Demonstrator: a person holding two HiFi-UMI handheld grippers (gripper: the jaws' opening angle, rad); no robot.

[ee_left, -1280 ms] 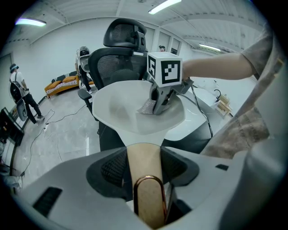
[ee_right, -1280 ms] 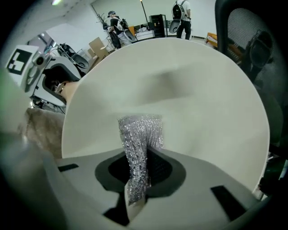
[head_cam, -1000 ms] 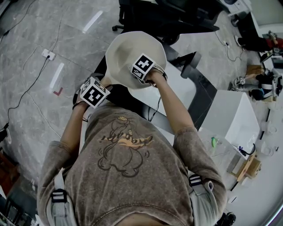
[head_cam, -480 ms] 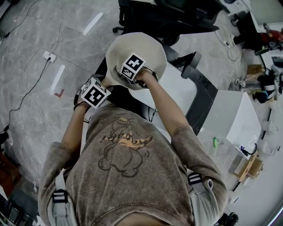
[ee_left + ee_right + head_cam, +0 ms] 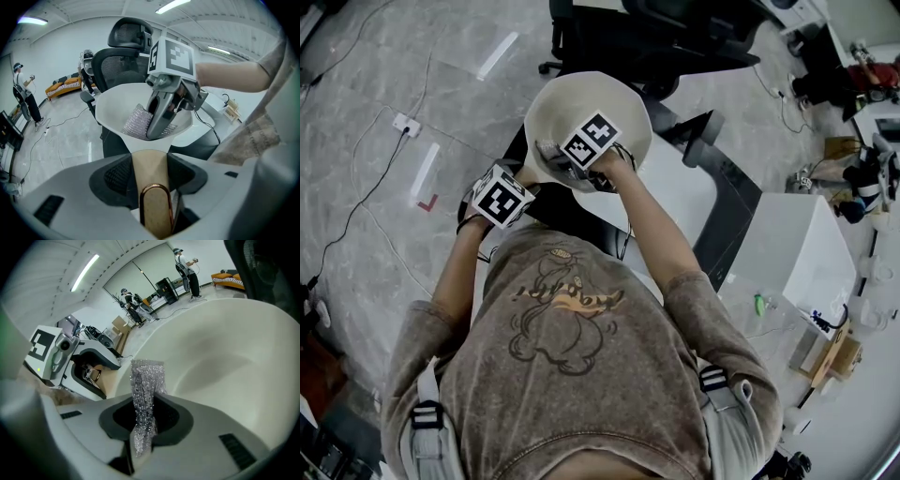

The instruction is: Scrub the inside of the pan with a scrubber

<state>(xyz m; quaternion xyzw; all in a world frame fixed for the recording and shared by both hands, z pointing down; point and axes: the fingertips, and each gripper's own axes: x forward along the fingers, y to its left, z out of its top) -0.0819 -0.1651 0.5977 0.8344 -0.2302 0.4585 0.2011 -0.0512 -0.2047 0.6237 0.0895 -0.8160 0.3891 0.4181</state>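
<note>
Pan [image 5: 574, 105]: one, round, pale cream inside, with a tan handle [image 5: 151, 174]. It is held tilted in the air.

Left gripper [image 5: 153, 185]: angled downward, jaws clamped on the handle.

Right gripper [image 5: 140, 434]: angled down into the pan, jaws closed on one silver mesh scrubber [image 5: 146, 392], which lies by the pan's inner wall on the handle side.

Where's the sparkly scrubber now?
In the right gripper view's centre, the scrubber is pinched in the right tongs, inside the cream pan that the left tongs hold.

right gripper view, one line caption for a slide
Right tool grips a silvery scrubber inside the pale pan.
</note>
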